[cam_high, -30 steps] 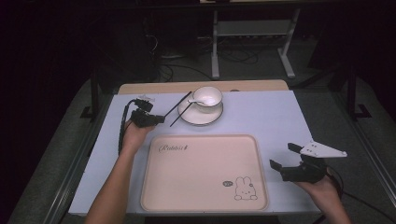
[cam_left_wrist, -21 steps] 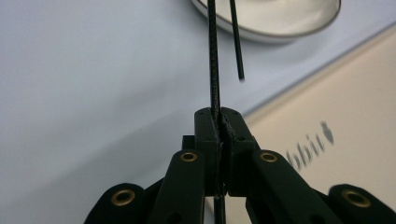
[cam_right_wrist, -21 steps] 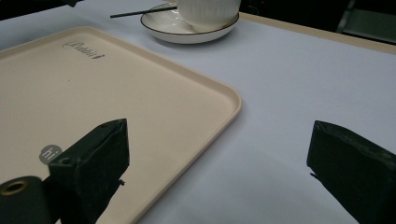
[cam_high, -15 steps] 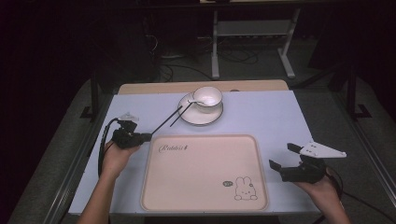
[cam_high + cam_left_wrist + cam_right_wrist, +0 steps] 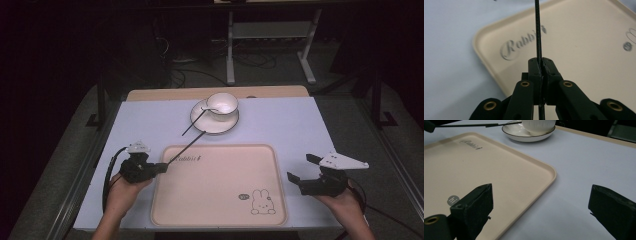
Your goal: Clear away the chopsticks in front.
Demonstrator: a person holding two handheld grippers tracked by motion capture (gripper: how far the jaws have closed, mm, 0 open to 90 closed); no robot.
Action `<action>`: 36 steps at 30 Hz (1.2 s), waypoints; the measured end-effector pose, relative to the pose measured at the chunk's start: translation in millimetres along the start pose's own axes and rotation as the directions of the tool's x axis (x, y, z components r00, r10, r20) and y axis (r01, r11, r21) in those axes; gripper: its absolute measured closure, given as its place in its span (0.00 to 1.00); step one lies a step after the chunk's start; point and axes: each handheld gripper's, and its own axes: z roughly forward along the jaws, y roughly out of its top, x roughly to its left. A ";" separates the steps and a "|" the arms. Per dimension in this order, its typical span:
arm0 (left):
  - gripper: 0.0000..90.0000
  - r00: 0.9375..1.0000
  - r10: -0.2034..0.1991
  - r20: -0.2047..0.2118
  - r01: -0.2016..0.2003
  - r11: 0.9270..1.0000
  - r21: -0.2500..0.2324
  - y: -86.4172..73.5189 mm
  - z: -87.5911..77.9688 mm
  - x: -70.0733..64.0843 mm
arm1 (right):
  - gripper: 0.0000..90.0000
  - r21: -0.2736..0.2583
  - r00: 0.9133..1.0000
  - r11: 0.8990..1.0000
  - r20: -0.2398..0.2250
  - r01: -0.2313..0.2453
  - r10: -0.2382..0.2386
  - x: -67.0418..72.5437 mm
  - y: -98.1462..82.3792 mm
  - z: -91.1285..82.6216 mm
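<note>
**Inspector:** Nearest first. The left gripper (image 5: 161, 168) sits at the left edge of the tray (image 5: 220, 220), jaws pressed together and pinching one black chopstick (image 5: 538, 37) near its end. The stick points up and away over the tray's far left corner, clear of the surface. The right gripper (image 5: 301, 171) hovers off the tray's right edge, jaws spread, holding nothing.

**Assistant:** And beyond?

**Inspector:** A second chopstick (image 5: 192, 123) leans on the plate (image 5: 200, 120) at the far side of the bench (image 5: 310, 125), beside the white bowl (image 5: 222, 104).

**Assistant:** Advice for the step?

**Inspector:** In my judgement the stick is bound for the tray. Lower it level, flat on the tray and inside the rim, before releasing, since a thin stick rolls. Keep the tip away from the plate.
</note>
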 end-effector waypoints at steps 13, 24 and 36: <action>0.96 0.998 0.050 0.039 -0.053 0.996 0.074 -4.0 23.0 -14.2 | 0.06 0.000 1.000 1.000 -0.001 0.001 -0.001 -0.2 -0.1 0.1; 0.95 0.998 0.065 0.021 -0.068 0.991 0.119 -7.7 34.9 -12.4 | 0.06 0.000 1.000 1.000 -0.004 0.003 -0.003 0.7 0.1 0.3; 0.93 0.997 0.070 0.028 -0.073 0.987 0.143 -9.7 39.1 -11.2 | 0.06 -0.001 1.000 1.000 -0.005 0.006 -0.006 1.6 0.1 -0.2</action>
